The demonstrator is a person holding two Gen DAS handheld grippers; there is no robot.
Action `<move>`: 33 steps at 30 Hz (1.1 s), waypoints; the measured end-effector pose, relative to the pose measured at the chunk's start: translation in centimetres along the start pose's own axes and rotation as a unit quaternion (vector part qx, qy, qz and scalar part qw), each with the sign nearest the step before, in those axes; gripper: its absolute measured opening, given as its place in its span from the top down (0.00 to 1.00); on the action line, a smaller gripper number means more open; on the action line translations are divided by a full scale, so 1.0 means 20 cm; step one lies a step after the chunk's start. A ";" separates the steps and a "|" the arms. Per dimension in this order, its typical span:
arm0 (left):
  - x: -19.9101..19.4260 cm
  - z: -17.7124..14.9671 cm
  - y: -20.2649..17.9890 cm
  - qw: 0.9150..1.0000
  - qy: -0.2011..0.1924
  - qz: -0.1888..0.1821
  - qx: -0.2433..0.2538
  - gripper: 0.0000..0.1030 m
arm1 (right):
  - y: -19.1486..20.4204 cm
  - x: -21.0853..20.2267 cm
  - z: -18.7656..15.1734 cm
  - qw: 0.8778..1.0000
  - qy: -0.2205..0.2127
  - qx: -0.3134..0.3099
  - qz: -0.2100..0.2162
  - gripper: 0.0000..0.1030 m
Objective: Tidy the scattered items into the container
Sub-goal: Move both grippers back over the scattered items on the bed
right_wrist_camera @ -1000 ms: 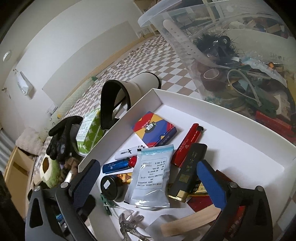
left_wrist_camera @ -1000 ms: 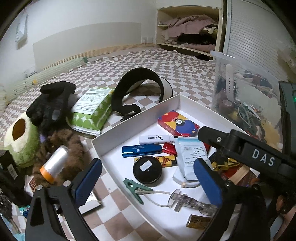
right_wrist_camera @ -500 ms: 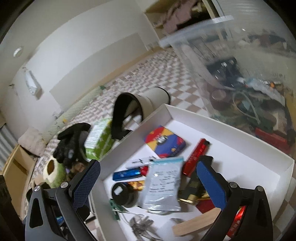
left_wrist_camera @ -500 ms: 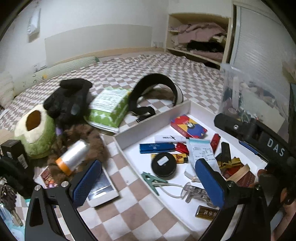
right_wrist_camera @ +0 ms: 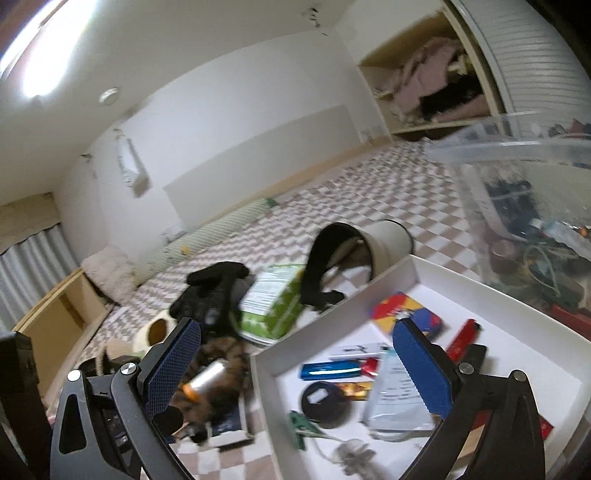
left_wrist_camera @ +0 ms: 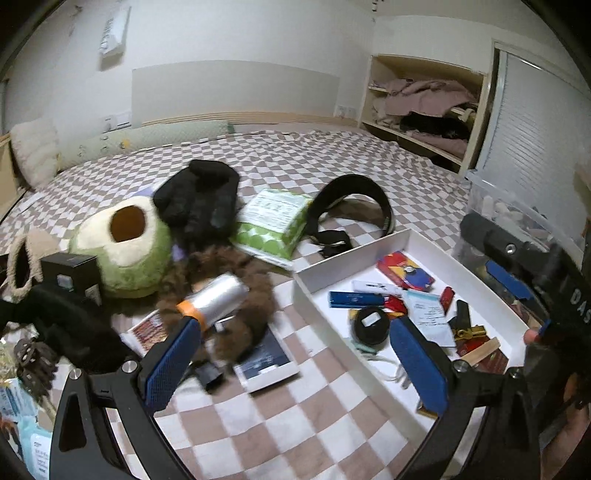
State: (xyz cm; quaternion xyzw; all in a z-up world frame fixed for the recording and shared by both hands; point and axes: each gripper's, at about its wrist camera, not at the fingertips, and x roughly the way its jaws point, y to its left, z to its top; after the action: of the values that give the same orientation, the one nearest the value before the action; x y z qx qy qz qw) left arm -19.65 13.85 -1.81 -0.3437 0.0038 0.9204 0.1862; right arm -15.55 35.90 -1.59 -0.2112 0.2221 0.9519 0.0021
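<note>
Non-task stuff only: checkered bedspread (left_wrist_camera: 280, 155) fills the middle, white headboard panel (left_wrist_camera: 236, 88) on the wall at 12 o'clock. Long green bolster (left_wrist_camera: 155, 136) lies along the bed edge at 11, fluffy cream pillow (left_wrist_camera: 33, 151) at 9–10 beside it. Open wooden shelf (left_wrist_camera: 421, 110) at 1–2, stuffed with pinkish and dark clothes. Slatted door (left_wrist_camera: 532, 122) just right of it. Wall AC unit (left_wrist_camera: 112, 31) at 11, high up.

White shallow tray (left_wrist_camera: 354, 254) sits right, holding small items. Silver roll (left_wrist_camera: 216, 299), green pack (left_wrist_camera: 275, 225), black glove (left_wrist_camera: 199, 203) lie scattered left.
</note>
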 end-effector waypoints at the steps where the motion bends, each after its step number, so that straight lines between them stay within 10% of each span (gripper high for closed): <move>1: -0.01 -0.01 0.03 1.000 -0.001 0.006 -0.002 0.00 | 0.02 0.00 0.00 1.000 0.001 -0.003 0.008 0.00; 33: 0.09 -0.44 0.69 0.977 0.078 0.128 -0.148 0.01 | 0.54 0.23 -0.43 0.965 0.171 -0.156 0.124 0.00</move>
State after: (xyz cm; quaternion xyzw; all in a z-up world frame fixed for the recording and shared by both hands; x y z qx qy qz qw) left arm -20.24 0.45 -11.34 -0.4352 -0.0740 0.8972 0.0125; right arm -17.28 22.08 -5.93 -0.3391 0.0928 0.9173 -0.1868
